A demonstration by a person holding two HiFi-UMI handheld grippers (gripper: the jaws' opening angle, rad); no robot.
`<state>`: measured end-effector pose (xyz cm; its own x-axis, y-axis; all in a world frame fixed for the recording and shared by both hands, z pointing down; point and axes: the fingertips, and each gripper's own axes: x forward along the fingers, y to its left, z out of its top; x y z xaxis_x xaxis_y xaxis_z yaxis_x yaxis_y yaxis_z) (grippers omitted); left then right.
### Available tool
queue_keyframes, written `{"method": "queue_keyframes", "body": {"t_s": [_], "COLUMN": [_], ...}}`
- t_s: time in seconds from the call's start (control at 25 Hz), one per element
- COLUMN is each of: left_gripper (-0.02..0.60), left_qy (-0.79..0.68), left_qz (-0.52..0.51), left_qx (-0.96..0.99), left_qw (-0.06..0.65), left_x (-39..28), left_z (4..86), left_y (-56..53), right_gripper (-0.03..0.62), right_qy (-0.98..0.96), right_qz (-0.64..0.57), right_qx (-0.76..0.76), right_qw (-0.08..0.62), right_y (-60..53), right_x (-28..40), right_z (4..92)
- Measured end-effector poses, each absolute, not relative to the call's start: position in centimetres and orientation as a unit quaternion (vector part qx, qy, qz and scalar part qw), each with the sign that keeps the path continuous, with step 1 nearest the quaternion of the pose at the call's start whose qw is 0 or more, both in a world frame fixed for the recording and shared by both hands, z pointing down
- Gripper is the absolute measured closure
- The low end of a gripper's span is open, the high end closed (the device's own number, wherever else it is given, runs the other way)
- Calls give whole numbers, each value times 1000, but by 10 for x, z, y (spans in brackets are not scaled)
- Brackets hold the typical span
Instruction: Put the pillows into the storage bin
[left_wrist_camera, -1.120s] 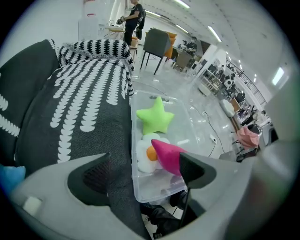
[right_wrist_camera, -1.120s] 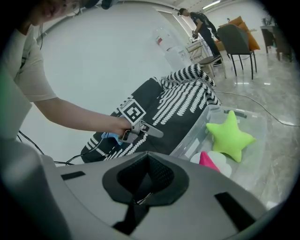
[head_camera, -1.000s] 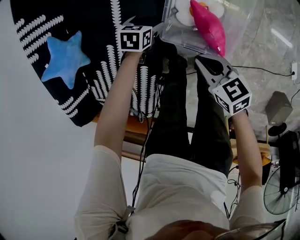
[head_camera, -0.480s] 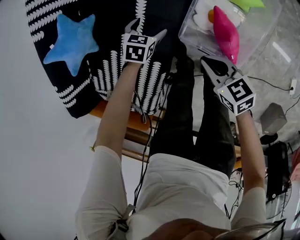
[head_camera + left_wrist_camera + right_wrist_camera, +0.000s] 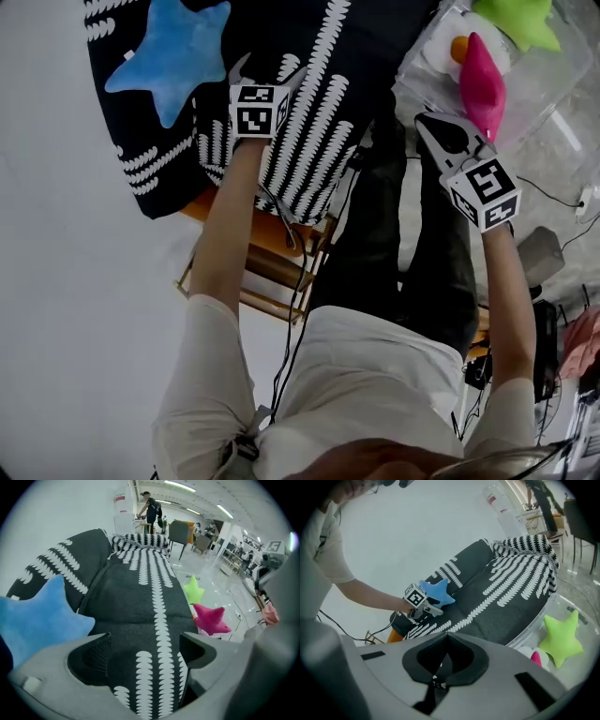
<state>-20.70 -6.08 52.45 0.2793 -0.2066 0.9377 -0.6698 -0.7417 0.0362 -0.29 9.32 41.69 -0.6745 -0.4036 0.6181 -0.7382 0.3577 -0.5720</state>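
Cut off: storage bin (image 5: 562, 89) at head view's corner, pink pillow (image 5: 483, 84) and green pillow (image 5: 520, 19) inside | blue pillow (image 5: 173, 56) on sofa (image 5: 375, 47) | left gripper (image 5: 269, 70): arm outstretched, jaws wide, empty, beside it | right gripper (image 5: 429, 122): closed, empty, near bin

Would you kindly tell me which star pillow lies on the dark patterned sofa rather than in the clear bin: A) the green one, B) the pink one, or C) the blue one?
C: the blue star pillow lies on the sofa beside the open left gripper, while the green star and pink star sit in the clear bin.
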Motion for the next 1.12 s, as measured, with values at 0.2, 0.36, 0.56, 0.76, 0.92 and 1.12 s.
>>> {"method": "queue_keyframes", "body": {"t_s": [0.2,0.36,0.56,0.76,0.92,1.12], "left_gripper": [146,146,146,146,137,117], "left_qy": [-338,-382,-415,-447,-458,-443], "left_qz": [528,516,520,531,535,548], "left_qx": [747,733,715,688,675,667], "left_qw": [220,224,214,211,219,240], "left_x": [-276,-337,-411,-475,-503,-514], "left_z": [505,475,448,449,456,472], "left_y": [-80,-90,-100,-123,-136,-145], "right_gripper": [591,591,591,591,591,591], "right_qy": [-818,-830,-843,-849,-851,-850], "right_qz": [429,418,405,401,399,400], "right_qx": [323,301,272,250,236,233], "right_qw": [207,215,225,239,247,252], "right_y": [74,58,41,29,24,11], "right_x": [-36,-73,-117,-148,-164,-172], "right_z": [414,405,398,402,406,408]}}
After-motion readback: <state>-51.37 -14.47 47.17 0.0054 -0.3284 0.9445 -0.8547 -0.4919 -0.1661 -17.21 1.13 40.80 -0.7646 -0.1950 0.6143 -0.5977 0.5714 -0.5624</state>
